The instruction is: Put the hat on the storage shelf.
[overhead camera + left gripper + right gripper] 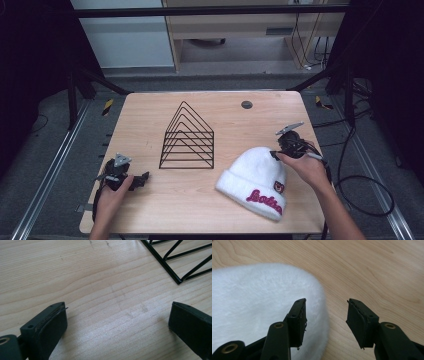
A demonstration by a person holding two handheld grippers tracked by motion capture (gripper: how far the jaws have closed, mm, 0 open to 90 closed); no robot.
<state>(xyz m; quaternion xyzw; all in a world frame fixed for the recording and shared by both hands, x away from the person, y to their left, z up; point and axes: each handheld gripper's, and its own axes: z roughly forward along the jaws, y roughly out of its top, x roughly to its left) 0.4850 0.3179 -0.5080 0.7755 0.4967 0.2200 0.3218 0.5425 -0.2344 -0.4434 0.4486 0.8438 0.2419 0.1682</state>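
1. Spanning the whole scene, the wooden table (150, 210) is carrying everything within reach of both hands.
2. Lying near the table's right front, the white beanie (252, 172) is resting flat, cuff toward the person, its crown pointing at the right gripper.
3. Standing upright at the centre, the black wire rack (187, 140) is sitting well apart from the beanie, probably waiting to receive it.
4. Hovering at the beanie's crown, the right gripper (325, 315) is keeping its jaws partly apart; one is overlapping the fuzzy edge, the other bare wood, and nothing is clamped.
5. Resting near the left front, the left gripper (117, 322) is holding its jaws wide apart over bare wood, seemingly idle.
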